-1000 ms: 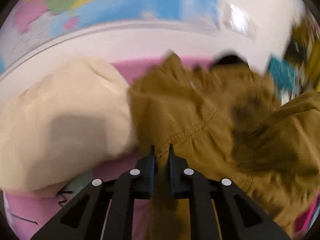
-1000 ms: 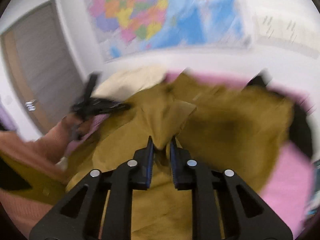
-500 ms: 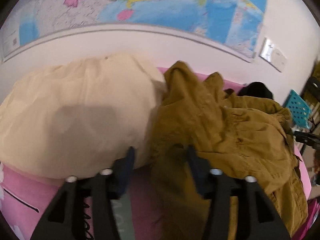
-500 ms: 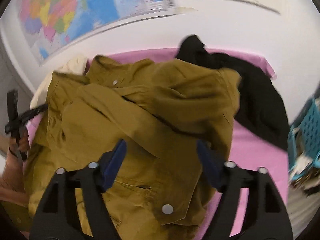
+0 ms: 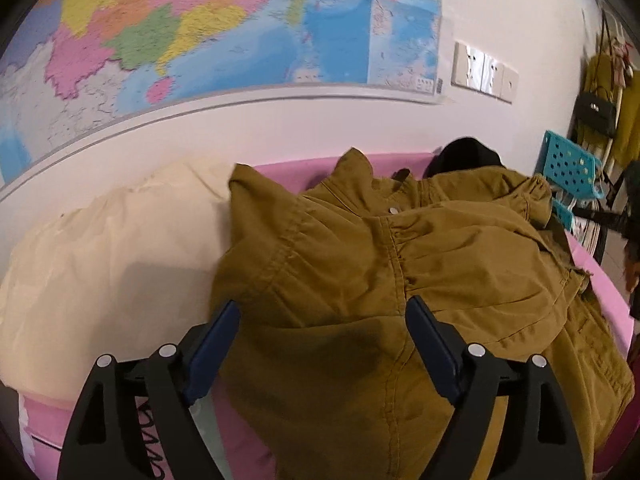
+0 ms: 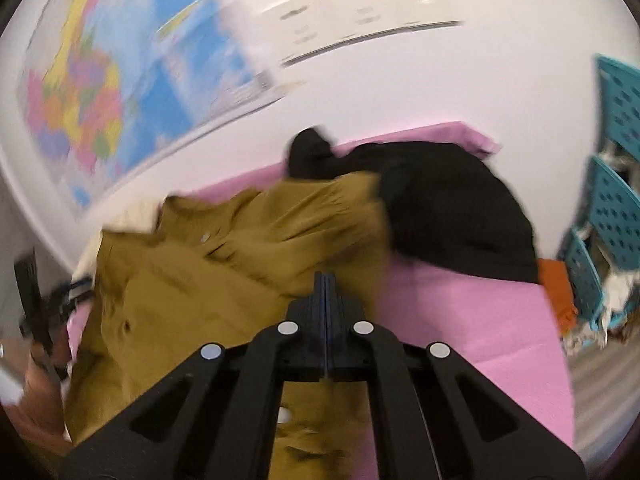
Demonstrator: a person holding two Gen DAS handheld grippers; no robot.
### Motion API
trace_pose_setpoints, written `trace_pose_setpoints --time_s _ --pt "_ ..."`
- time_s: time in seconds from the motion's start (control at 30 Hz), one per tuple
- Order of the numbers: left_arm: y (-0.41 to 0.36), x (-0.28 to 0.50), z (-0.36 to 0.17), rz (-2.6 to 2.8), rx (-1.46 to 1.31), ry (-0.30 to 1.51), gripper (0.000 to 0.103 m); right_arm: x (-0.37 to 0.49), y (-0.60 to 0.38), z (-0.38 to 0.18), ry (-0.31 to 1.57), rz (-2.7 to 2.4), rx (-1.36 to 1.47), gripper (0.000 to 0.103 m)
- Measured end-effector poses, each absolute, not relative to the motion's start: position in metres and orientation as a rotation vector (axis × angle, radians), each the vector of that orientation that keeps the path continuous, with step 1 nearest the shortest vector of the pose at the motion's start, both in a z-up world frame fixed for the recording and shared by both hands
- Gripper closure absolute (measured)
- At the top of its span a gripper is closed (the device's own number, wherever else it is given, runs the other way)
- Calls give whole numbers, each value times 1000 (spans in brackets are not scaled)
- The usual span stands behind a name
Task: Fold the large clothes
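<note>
**Left wrist view: mustard jacket lies rumpled on a pink bed, untouched by either tool**

Left wrist view: The left gripper (image 5: 322,322) is seen with its jaws opening wide above the mustard jacket (image 5: 420,280), no cloth pinched between the blue pads (image 5: 430,346). The jacket is heaped across the pink bedsheet (image 5: 288,170), spreading from the centre toward 3 o'clock, its collar and a snap button (image 5: 393,210) at 12 o'clock. A cream pillow (image 5: 108,252) is touched by the jacket's edge at 9 o'clock; a black garment (image 5: 464,156) peeks out beyond the collar. The cloth is judged soft, limp and fairly heavy, with stitched seams and hems that should offer the firmest hold.

Right wrist view: The right gripper (image 6: 326,276) is shown fully closed, its pads pressed together with nothing visibly caught, poised over the jacket's right edge. The jacket fills the frame from 9 o'clock to the centre; the black garment lies at 2 o'clock, a teal basket (image 6: 612,208) at 3 o'clock. A sleeve cuff or shoulder seam is judged the likeliest grasp point. The frame is motion-blurred.
</note>
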State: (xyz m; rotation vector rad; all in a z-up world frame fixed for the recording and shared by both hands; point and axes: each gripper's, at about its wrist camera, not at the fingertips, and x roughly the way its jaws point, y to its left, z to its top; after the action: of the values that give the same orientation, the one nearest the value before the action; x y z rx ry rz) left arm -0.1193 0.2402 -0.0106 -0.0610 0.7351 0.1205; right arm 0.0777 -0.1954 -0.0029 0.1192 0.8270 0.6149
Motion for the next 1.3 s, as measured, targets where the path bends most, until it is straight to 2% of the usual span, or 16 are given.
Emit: trace_pose_setpoints --time_s 0.07,0.1,0.17,0.2,0.23,0.3,0.4,0.47,0.53,0.6,0.73,0.87,0.97,1.03,1.13,1.3 --pt "239 -114 -16 127 -55 756 21 78 -195 -12 867 646 110 102" --pt "239 -110 -18 126 -59 765 21 75 -190 -16 882 661 102 98" --pt "239 -106 -22 127 -74 779 17 70 -179 -21 895 697 77 74" --pt "238 -106 -22 122 -78 778 13 68 -172 -24 896 713 63 50" --pt "236 -105 -22 114 -80 778 12 68 -167 -28 903 709 48 43" --pt "234 -105 -23 110 -78 786 7 71 -156 -39 944 712 38 42" --pt "232 -104 -26 121 -71 799 7 76 -139 -61 998 705 1 41" --pt "231 -103 -28 127 -66 808 7 73 -137 -64 982 709 -15 61" --pt "230 -103 -28 126 -62 806 7 72 -137 -61 946 733 12 91" --pt "231 -103 -26 121 -59 799 7 67 -141 -52 914 753 10 96" --pt "227 -105 -20 106 -38 769 7 63 -162 -27 799 692 44 97" --pt "223 -88 -32 141 3 837 7 76 -162 -44 857 645 44 95" --pt "225 -73 -47 147 -6 900 7 80 -155 -63 900 601 4 86" --pt "224 -70 -49 155 6 906 7 77 -158 -61 896 557 12 71" --pt "224 -71 -48 149 3 894 7 61 -162 -42 809 523 1 66" --pt "226 -76 -45 149 -7 867 7 22 -138 -7 705 684 -103 66"
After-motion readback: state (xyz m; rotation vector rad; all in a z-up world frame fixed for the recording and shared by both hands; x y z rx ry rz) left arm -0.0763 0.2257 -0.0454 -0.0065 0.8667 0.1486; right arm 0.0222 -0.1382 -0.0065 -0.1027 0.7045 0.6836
